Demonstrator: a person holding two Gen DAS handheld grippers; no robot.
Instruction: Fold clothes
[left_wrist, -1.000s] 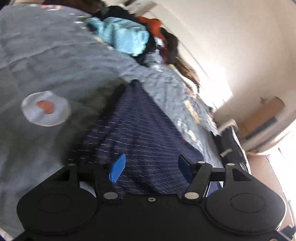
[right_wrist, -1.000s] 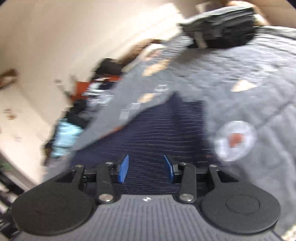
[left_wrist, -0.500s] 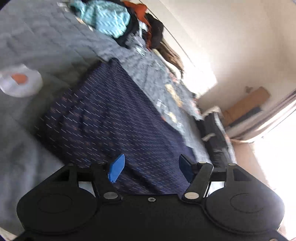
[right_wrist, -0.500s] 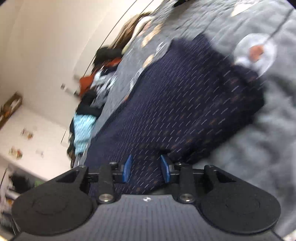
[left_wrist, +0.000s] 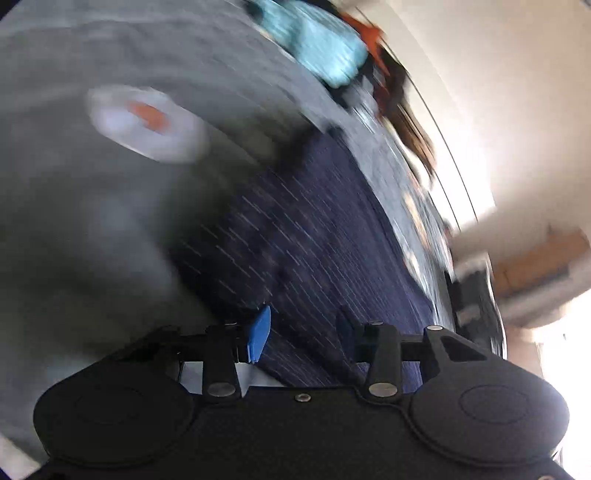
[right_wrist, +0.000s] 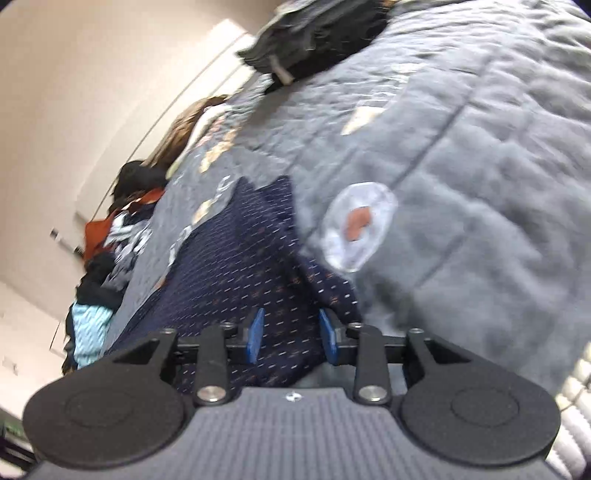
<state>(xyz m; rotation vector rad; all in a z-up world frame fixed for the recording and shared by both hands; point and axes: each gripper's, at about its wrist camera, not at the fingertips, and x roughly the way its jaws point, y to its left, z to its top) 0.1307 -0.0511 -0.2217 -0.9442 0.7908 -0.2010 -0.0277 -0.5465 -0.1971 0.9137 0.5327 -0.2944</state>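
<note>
A navy garment with small pale dashes lies flat on a grey quilted bedspread. My left gripper is low over its near edge; the jaws are closing with navy cloth between the blue pads, a gap still showing. In the right wrist view the same garment runs away from me, its right edge rumpled. My right gripper sits over the near edge, jaws closing, cloth between the pads but not visibly pinched. The left wrist view is motion-blurred.
A white round patch with an orange centre is printed on the bedspread beside the garment. A heap of unfolded clothes, turquoise and orange among them, lies at one end of the bed. A dark folded stack sits at the other end.
Both grippers have dropped closer to the garment's near edge and rolled. Both pairs of jaws have narrowed, the left one sharply in the last half second.
</note>
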